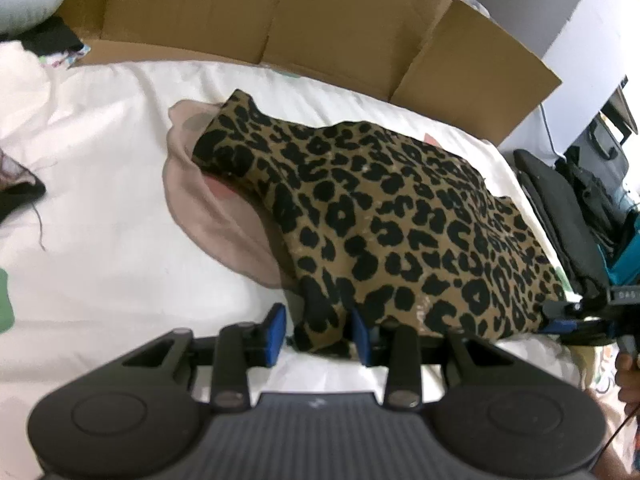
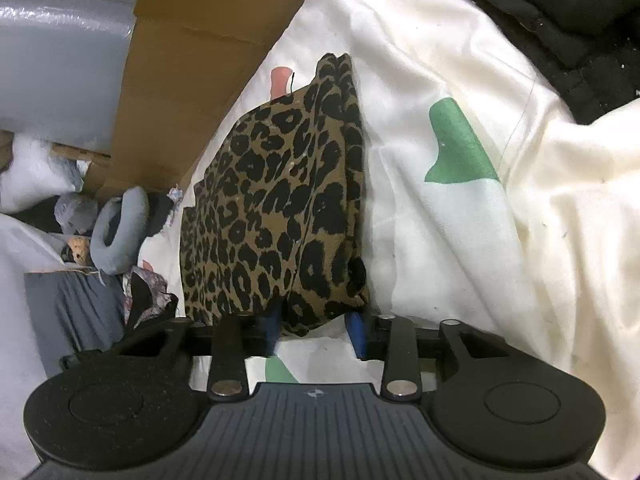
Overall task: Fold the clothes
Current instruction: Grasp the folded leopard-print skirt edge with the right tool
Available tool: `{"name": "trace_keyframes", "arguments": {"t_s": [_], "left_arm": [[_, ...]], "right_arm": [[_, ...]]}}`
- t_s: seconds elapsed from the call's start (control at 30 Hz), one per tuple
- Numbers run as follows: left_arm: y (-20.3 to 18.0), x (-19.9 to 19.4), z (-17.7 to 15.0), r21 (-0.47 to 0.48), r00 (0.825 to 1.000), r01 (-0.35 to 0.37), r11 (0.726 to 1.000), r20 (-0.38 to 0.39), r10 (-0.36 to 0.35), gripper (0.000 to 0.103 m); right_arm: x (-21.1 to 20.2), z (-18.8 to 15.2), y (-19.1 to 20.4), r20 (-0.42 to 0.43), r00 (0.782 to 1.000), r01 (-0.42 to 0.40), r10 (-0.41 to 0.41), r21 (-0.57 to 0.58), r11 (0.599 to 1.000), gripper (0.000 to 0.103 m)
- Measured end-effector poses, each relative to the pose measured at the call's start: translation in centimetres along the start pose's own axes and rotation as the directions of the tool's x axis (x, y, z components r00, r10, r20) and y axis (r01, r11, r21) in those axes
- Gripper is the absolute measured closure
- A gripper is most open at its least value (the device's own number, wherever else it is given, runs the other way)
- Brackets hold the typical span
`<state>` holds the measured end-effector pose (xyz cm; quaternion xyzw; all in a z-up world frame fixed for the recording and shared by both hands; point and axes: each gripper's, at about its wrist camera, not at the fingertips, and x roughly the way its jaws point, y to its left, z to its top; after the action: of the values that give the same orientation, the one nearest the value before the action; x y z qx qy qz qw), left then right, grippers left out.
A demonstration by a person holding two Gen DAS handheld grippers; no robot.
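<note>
**Leopard-print garment lying folded on the bed, a gripper at each near corner**

The leopard-print garment (image 1: 384, 208) is lying on the white bedsheet (image 1: 100, 160) in a compact, layered shape, its edges doubled over, partly covering a pale pink patch (image 1: 208, 200) that may be a print or another cloth. Both grippers are sitting at its near hem, probably so that the edge can be carried or squared evenly from two points at once.

The left gripper (image 1: 318, 334) is standing with its blue pads (image 1: 276, 332) well apart, a bunched corner of the fabric lying between them; the pads are not pressing it together, so it is reading as released around the cloth, not clamping. The right gripper (image 2: 316, 330) is looking the same: jaws wide, a rounded fold of the hem sitting between and over the pads, one pad partly hidden by cloth.

This is fitting either a fold just laid down and let go, or a corner about to be pinched for another fold.

Beyond are standing a cardboard box (image 1: 320, 28) and a heap of dark clothes (image 1: 568, 208).
</note>
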<state>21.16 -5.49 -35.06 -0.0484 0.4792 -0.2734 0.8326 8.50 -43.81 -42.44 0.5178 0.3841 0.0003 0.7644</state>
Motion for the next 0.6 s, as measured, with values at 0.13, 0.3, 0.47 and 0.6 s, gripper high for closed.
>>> {"name": "trace_keyframes", "arguments": {"t_s": [0.13, 0.3, 0.47, 0.6], "left_arm": [[-0.3, -0.2, 0.1, 0.004, 1.0, 0.019, 1.0, 0.003, -0.019, 0.086], [0.2, -0.1, 0.0, -0.041, 0.999, 0.04, 0.998, 0.0, -0.04, 0.085], [0.7, 0.2, -0.3, -0.09, 0.998, 0.058, 0.994, -0.006, -0.059, 0.075], [0.9, 0.5, -0.4, -0.107, 0.998, 0.07, 0.992, -0.001, -0.07, 0.076]], "right_arm": [[-0.5, 0.1, 0.8, 0.024, 1.0, -0.006, 0.008, -0.051, 0.999, 0.088], [-1.0, 0.8, 1.4, 0.048, 0.999, -0.017, 0.02, -0.055, 0.998, 0.089], [0.0, 0.5, 0.1, 0.022, 1.0, -0.005, 0.005, 0.016, 1.0, 0.079], [0.8, 0.5, -0.3, 0.01, 0.999, -0.032, 0.031, 0.04, 0.999, 0.077]]}}
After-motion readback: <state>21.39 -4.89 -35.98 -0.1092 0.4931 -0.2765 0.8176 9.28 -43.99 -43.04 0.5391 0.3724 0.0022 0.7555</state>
